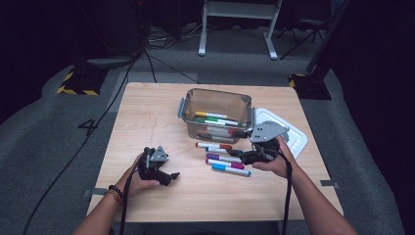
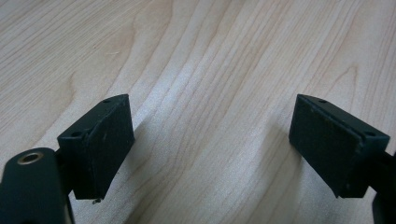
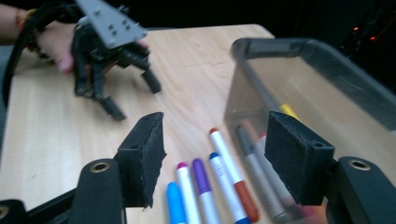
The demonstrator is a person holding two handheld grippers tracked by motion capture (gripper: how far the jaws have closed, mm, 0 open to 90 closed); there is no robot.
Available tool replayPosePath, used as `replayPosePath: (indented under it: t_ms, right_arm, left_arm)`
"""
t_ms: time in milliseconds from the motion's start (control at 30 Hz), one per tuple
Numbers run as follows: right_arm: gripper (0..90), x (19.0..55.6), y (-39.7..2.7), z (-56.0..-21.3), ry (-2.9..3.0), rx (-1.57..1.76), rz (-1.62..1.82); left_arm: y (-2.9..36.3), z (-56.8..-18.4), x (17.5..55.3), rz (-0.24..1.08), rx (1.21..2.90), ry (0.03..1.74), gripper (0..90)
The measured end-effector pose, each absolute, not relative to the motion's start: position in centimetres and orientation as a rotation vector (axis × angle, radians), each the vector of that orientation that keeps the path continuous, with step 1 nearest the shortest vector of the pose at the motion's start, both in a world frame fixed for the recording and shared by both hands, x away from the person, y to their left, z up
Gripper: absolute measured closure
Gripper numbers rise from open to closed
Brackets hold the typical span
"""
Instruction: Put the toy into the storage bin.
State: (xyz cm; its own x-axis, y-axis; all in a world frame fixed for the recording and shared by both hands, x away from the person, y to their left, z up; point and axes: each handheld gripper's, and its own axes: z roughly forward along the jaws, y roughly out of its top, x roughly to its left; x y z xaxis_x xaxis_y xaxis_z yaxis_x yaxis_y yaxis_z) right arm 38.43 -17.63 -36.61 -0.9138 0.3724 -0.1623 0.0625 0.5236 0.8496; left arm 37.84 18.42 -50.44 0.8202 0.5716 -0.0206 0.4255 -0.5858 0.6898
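Right claw parted, nothing between its jaws, held above a row of loose felt markers lying side by side on the pale wooden table, just beside the clear smoky plastic bin. More markers inside that bin. White flat lid behind the right hand. Left claw spread wide over bare wood, empty, resting well apart to the left of the markers.

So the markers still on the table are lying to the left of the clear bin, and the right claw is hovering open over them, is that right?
Not quite. In the high view the loose markers lie in front of the clear bin, on the person's side, not to its left. The rest holds: the right claw hovers open over them.
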Motion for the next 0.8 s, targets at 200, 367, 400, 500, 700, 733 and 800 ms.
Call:
replayPosePath:
  t_ms: [200, 367, 400, 500, 700, 733, 800]
  right_arm:
    - [39.1, 37.4, -17.6, -39.8, 2.528, 0.365, 1.297]
    - [39.4, 37.1, -17.1, -42.6, 2.601, 0.358, 1.240]
    - [39.5, 37.1, -16.8, -43.5, 2.626, 0.350, 1.225]
    - [39.6, 37.0, -16.3, -44.7, 2.653, 0.349, 1.205]
    - [39.4, 37.5, -15.5, -46.8, 2.699, 0.354, 1.142]
    - [39.4, 37.5, -15.4, -47.0, 2.704, 0.351, 1.127]
    - [39.4, 37.7, -15.3, -47.4, 2.715, 0.361, 1.121]
  left_arm:
    - [18.4, -50.4, 37.8, 0.264, 2.284, 0.727, 14.3]
    - [18.4, -50.4, 37.8, 0.264, 2.283, 0.727, 14.2]
    - [18.4, -50.4, 37.8, 0.264, 2.284, 0.727, 14.2]
    - [18.4, -50.4, 37.8, 0.264, 2.283, 0.727, 14.2]
    - [18.4, -50.4, 37.8, 0.264, 2.282, 0.727, 14.2]
    - [18.4, -50.4, 37.8, 0.264, 2.282, 0.727, 14.2]
    - [18.4, -50.5, 37.8, 0.264, 2.282, 0.727, 14.2]
